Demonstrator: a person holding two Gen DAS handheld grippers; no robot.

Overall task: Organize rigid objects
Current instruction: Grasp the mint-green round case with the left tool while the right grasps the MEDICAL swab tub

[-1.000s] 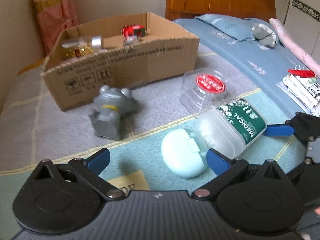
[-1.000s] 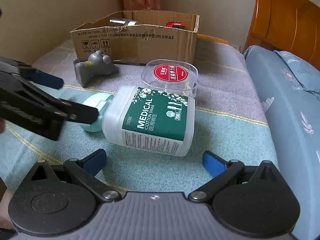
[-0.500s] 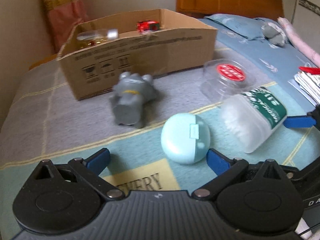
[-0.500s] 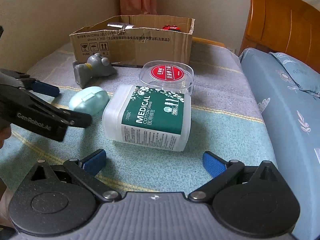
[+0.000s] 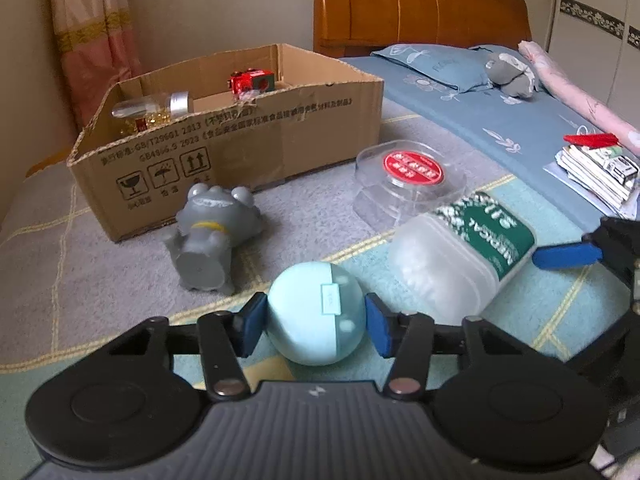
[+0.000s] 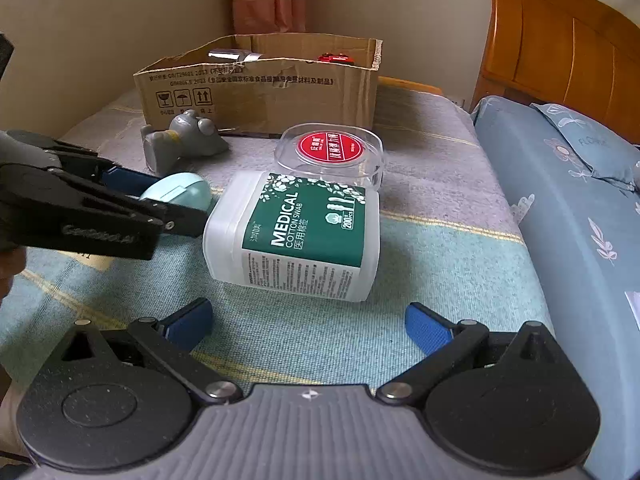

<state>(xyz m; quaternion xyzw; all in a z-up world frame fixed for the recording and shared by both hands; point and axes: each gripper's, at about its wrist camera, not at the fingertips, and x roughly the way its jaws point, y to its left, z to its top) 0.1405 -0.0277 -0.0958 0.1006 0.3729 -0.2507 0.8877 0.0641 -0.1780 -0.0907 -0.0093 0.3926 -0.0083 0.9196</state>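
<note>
- Viewing through the left wrist camera, I see my left gripper (image 5: 316, 322) narrowed onto the pale blue round case (image 5: 316, 312): both blue pads (image 5: 252, 324) sit against its sides, and the case rests on the blanket (image 5: 80, 272).
- The case's small front tab carries marks too small for me to read.
- Just to the right lies the cotton swab tub (image 5: 460, 256) on its side; its green label is foreshortened and only partly legible.
- Behind it stands the clear lidded container (image 5: 412, 184) with a red round sticker whose print I cannot read.
- The grey figurine (image 5: 212, 240) lies near the cardboard box (image 5: 240, 144), which shows handling symbols and a printed line with "2013". Box contents are partly hidden by its wall: a bottle with a silver cap (image 5: 156, 106) and a red item (image 5: 252, 80).
- One blue finger of my right gripper (image 5: 568, 256) enters at the right edge; the rest is cut off.
- Through the right wrist camera, my right gripper (image 6: 308, 322) is spread wide and holds nothing, its fingers apart from the tub (image 6: 296, 236).
- Here the label reads "MEDICAL COTTON SWAB" and "200".
- The left gripper (image 6: 160, 200) hides most of the blue case (image 6: 180, 192); its arm lettering is blurred.
</note>
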